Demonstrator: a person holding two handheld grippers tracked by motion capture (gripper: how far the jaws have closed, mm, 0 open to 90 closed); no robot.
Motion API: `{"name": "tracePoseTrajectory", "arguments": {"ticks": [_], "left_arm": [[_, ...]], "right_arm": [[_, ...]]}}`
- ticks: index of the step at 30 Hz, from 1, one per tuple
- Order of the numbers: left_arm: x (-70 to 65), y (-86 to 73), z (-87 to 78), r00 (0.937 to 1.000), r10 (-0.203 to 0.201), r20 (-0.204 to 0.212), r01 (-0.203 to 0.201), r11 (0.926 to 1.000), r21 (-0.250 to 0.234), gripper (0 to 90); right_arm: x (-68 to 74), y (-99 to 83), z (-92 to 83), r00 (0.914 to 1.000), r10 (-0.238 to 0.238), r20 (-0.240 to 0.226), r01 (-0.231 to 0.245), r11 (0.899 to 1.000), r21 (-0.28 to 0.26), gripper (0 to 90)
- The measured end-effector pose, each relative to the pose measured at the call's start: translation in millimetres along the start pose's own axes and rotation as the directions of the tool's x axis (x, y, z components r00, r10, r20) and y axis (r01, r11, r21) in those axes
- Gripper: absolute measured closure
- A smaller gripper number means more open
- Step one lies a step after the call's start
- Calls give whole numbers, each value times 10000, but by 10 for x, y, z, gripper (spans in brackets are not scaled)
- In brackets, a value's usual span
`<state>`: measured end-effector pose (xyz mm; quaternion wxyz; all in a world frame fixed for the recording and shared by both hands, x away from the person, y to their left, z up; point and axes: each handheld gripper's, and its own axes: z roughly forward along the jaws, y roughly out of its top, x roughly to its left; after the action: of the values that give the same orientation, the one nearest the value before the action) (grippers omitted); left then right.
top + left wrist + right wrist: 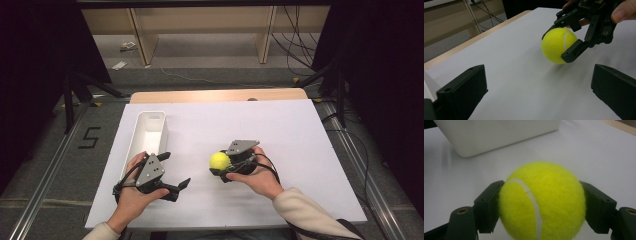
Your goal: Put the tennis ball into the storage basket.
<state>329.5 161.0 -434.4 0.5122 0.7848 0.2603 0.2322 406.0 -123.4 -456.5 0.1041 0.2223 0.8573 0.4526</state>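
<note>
Gripping the fuzzy yellow tennis ball [219, 160] near the white table's [290, 130] middle, the right gripper [223, 167] has both jaws clamped on its sides. It's round, so no long axis; in the right gripper view the white seam [531, 195] runs roughly 11 to 6 o'clock. The left gripper [175, 171] sits at the ball's 8 o'clock, jaws wide apart. A long white plastic bin [148, 134] lies at 10 o'clock. The left gripper view shows the ball touching the tabletop.

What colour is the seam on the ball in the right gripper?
White, curving across the fuzzy yellow tennis ball; clearest in the right gripper view.
</note>
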Motion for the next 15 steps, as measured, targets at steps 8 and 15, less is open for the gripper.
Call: {"name": "tracePoseTrajectory", "arguments": {"ticks": [8, 15], "left_arm": [[2, 0, 0, 10000, -14, 2, 14, 10000, 0, 0], [4, 0, 0, 10000, 0, -2, 0, 10000, 2, 0]], "right_arm": [[-2, 66, -7, 10000, -25, -13, 25, 9999, -143, 260], [-6, 117, -4, 10000, -87, 27, 88, 9995, -317, 260]]}}
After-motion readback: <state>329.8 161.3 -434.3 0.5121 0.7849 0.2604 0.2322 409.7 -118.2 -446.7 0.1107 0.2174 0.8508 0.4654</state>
